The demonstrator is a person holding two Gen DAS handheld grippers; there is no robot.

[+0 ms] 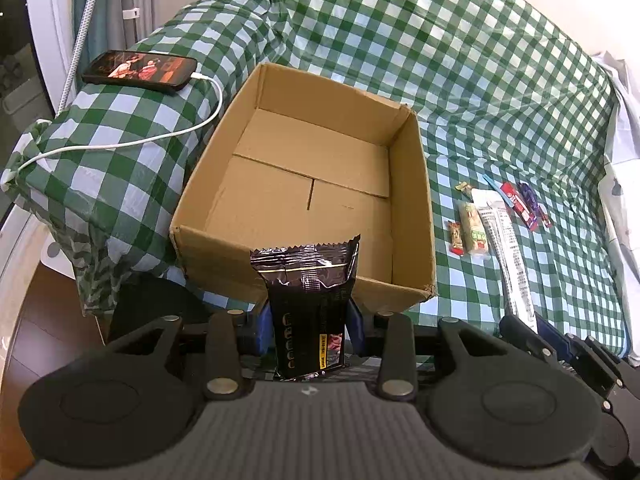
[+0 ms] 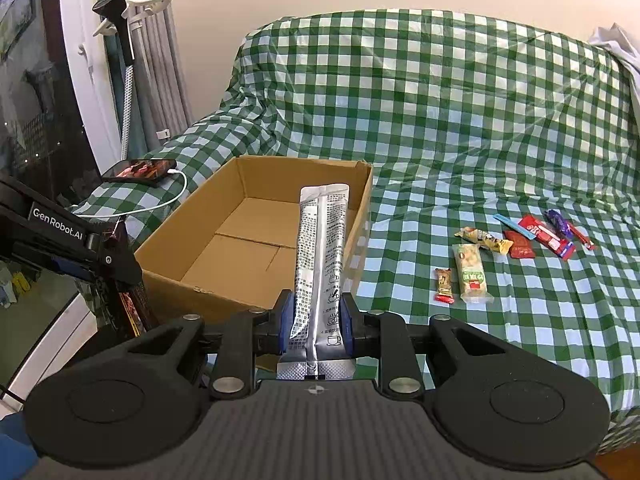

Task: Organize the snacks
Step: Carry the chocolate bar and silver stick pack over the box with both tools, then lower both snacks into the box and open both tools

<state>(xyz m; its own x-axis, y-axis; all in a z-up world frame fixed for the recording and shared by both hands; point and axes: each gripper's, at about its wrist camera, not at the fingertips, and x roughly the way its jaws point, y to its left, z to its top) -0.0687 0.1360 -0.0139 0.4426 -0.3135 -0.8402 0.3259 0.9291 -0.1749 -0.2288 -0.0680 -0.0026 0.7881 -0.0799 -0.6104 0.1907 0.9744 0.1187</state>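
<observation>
Two tools each hold a snack near the open brown cardboard box (image 1: 320,184) on the green-and-white checked cover (image 2: 460,120). The left tool (image 1: 311,320) grips a black foil snack packet (image 1: 310,304) upright at the box's near wall. The right tool (image 2: 316,316) clamps a long silver sachet (image 2: 320,264) that rises before the box's right side. Small wrapped snacks (image 2: 472,272) lie right of the box.

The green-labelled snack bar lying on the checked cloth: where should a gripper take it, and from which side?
Probably from above, across the middle of the green-labelled snack bar. It lies flat with its long sides exposed; the small red candy lies apart on one side, so fingers should fit.
</observation>
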